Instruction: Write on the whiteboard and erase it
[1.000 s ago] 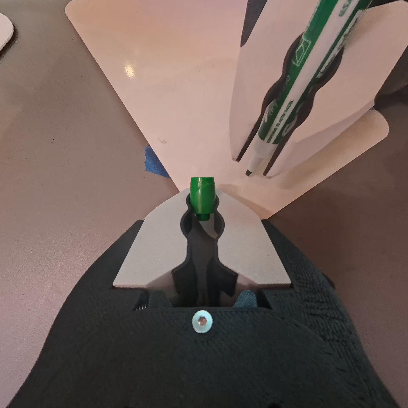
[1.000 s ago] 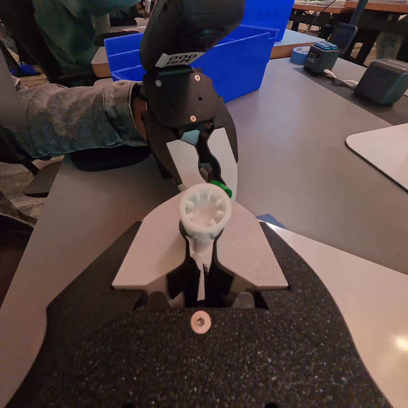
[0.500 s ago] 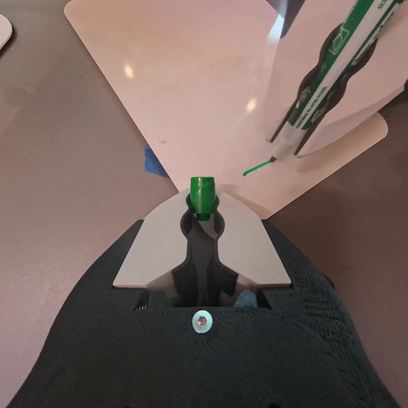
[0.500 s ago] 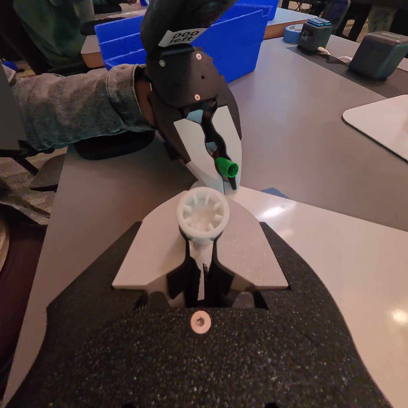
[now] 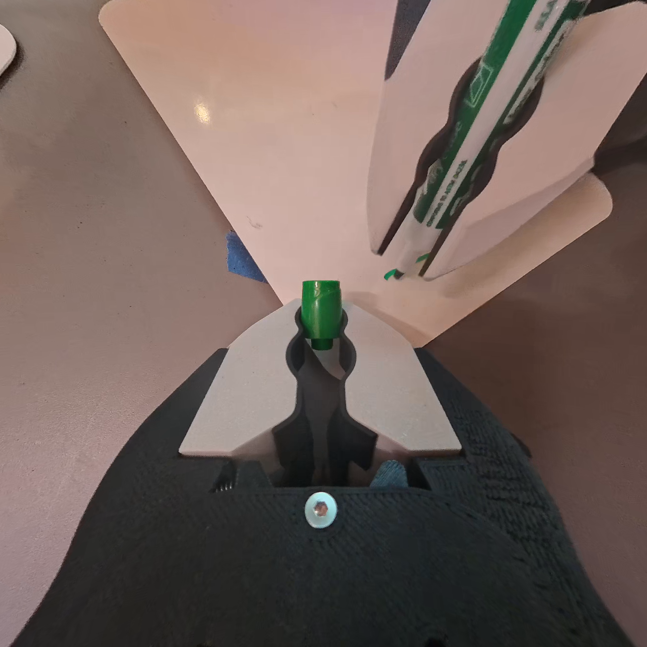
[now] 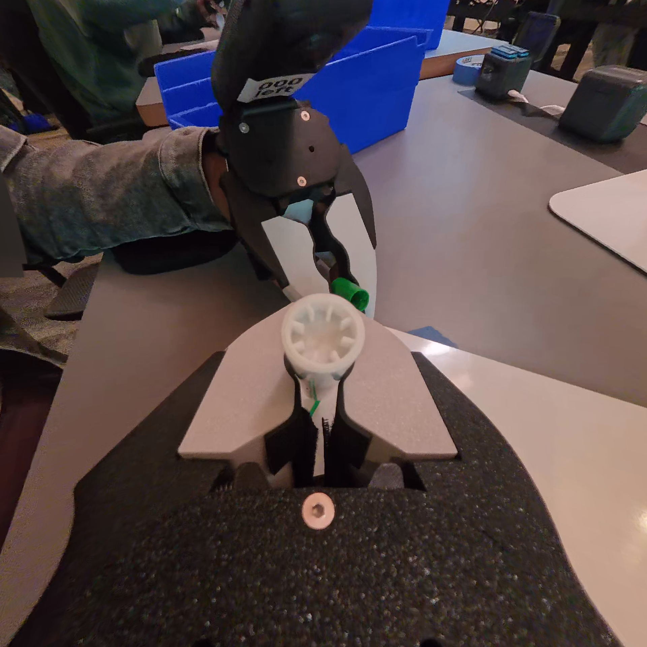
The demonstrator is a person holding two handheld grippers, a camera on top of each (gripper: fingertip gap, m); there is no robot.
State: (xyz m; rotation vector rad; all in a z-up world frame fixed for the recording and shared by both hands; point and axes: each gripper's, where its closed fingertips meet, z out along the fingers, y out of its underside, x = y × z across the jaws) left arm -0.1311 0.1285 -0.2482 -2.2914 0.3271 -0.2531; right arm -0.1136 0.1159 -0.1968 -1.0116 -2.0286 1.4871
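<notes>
In the left wrist view my left gripper (image 5: 321, 311) is shut on a green marker cap (image 5: 321, 317) and hovers at the near corner of the white whiteboard (image 5: 280, 122). The right gripper (image 5: 406, 259) comes in from the upper right, shut on a green-and-white marker (image 5: 469, 115) whose tip touches the board. Short green marks (image 5: 388, 275) show beside the tip. In the right wrist view my right gripper (image 6: 322, 353) clamps the marker, and its white back end (image 6: 322, 332) faces the camera. The left gripper (image 6: 350, 280) with the cap (image 6: 350, 290) is just beyond.
Blue tape (image 5: 241, 259) sticks out at the board's left edge. A second white board (image 6: 602, 213) lies to the right. Blue bins (image 6: 367, 98), a blue tape roll (image 6: 465, 68) and dark devices (image 6: 605, 101) stand at the back. A person's sleeve (image 6: 105, 189) rests on the table at left. About 6 cm separates my left fingertips from my right.
The right gripper drew a green stroke to the right with the marker, then moved back left over it. Its fingers now hide most of the stroke. My left gripper stayed put with the cap.
</notes>
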